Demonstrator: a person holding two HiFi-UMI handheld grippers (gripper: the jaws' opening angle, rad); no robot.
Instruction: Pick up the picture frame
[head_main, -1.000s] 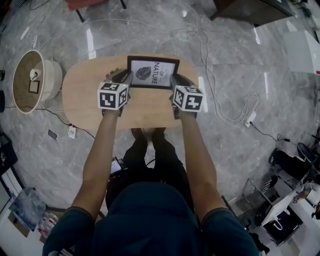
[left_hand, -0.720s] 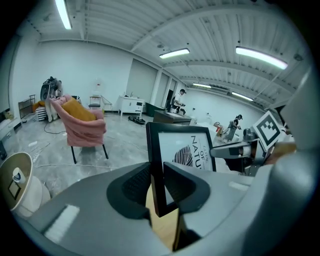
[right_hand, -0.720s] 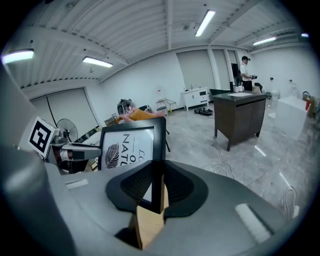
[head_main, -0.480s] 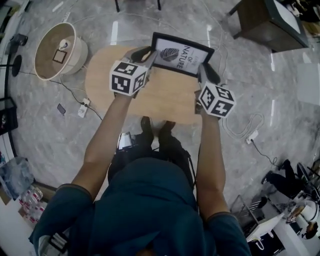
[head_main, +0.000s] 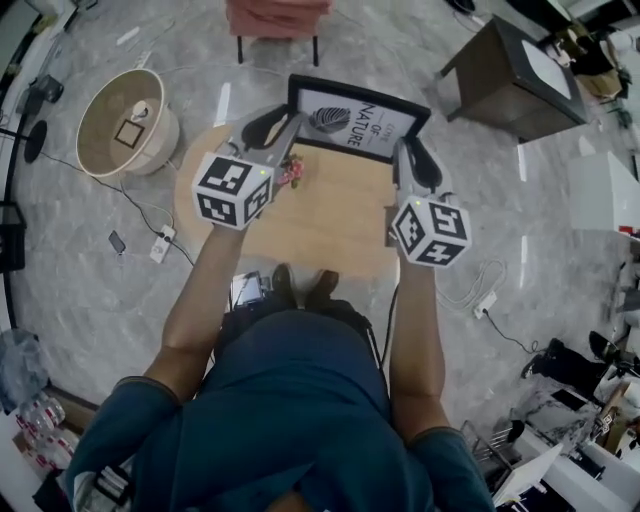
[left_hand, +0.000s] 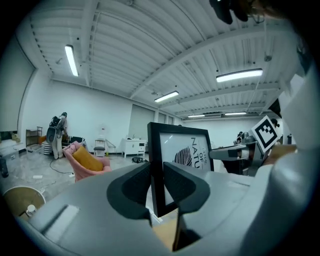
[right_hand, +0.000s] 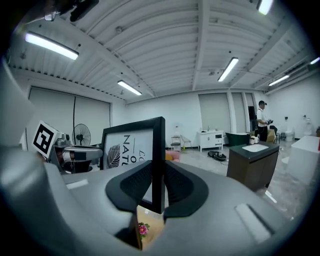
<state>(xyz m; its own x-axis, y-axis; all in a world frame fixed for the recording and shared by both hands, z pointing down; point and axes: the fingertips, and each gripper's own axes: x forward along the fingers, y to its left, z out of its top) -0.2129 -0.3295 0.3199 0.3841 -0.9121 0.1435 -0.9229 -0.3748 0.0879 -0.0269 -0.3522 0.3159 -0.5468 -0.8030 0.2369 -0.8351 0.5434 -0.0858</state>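
A black picture frame (head_main: 355, 121) with a white leaf print is held up in the air above an oval wooden table (head_main: 320, 215). My left gripper (head_main: 283, 128) is shut on the frame's left edge (left_hand: 156, 170); its pads press on both faces. My right gripper (head_main: 412, 160) is shut on the frame's right edge (right_hand: 158, 165) in the same way. The frame (left_hand: 186, 150) stands upright between the two grippers, print toward the person. In the right gripper view the frame (right_hand: 135, 155) shows its print mirrored on the left.
A small pink flower (head_main: 294, 172) lies on the table under the left gripper. A round lamp shade (head_main: 122, 120) stands on the floor at left, a pink chair (head_main: 275, 18) behind the table, a dark cabinet (head_main: 515, 80) at right. Cables and a power strip (head_main: 485, 300) lie on the floor.
Both grippers have risen together with the frame, lifting it off the table. The pink flower, earlier hidden, now shows on the tabletop.
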